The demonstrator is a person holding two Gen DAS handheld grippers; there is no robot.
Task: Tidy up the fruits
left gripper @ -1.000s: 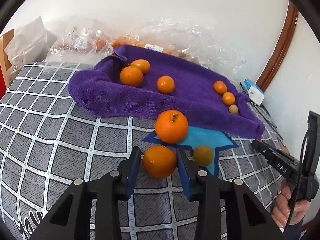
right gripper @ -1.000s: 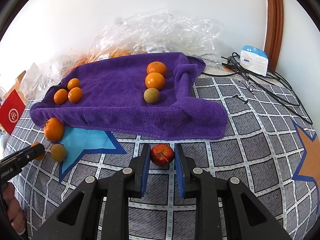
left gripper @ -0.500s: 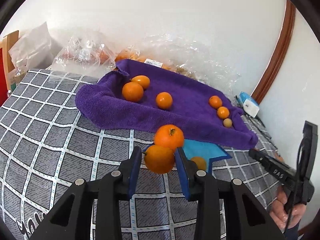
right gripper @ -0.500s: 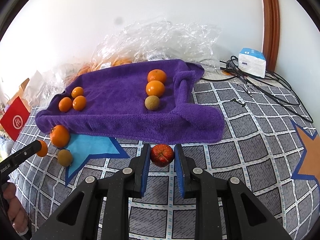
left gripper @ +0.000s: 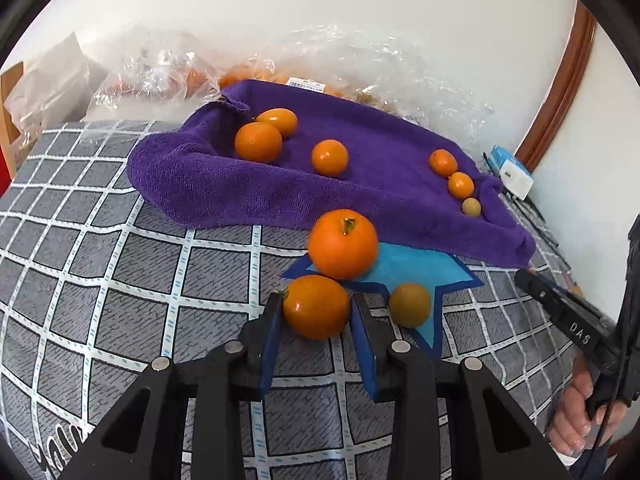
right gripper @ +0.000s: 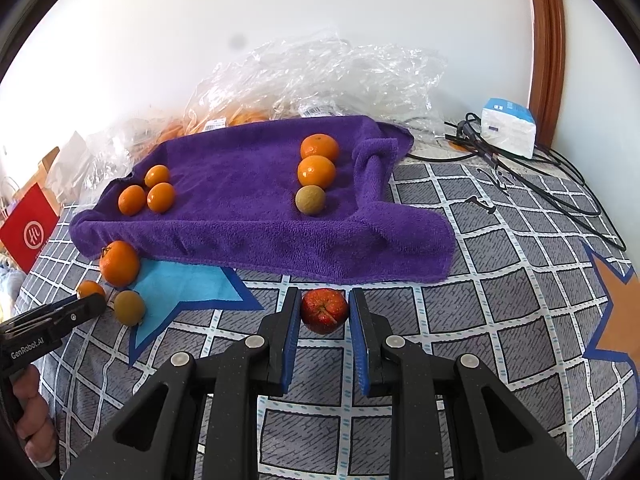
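My left gripper (left gripper: 317, 309) is shut on an orange fruit (left gripper: 316, 306) and holds it above the checked cloth. A bigger orange (left gripper: 343, 243) and a small brownish fruit (left gripper: 409, 305) lie just beyond it on the blue star. My right gripper (right gripper: 323, 309) is shut on a small red fruit (right gripper: 324, 310) in front of the purple towel (right gripper: 248, 208). The towel holds three small oranges (right gripper: 147, 194) at its left and two oranges (right gripper: 317, 160) with a brownish fruit (right gripper: 310, 200) at its right.
Clear plastic bags (right gripper: 320, 76) with more oranges lie behind the towel against the wall. A white and blue box (right gripper: 508, 128) and black cables (right gripper: 552, 184) are at the right. A red bag (right gripper: 28, 228) stands at the left.
My left gripper has closed on the orange fruit and lifted it off the cloth, moving toward the towel. My right gripper has lifted slightly with the red fruit held.
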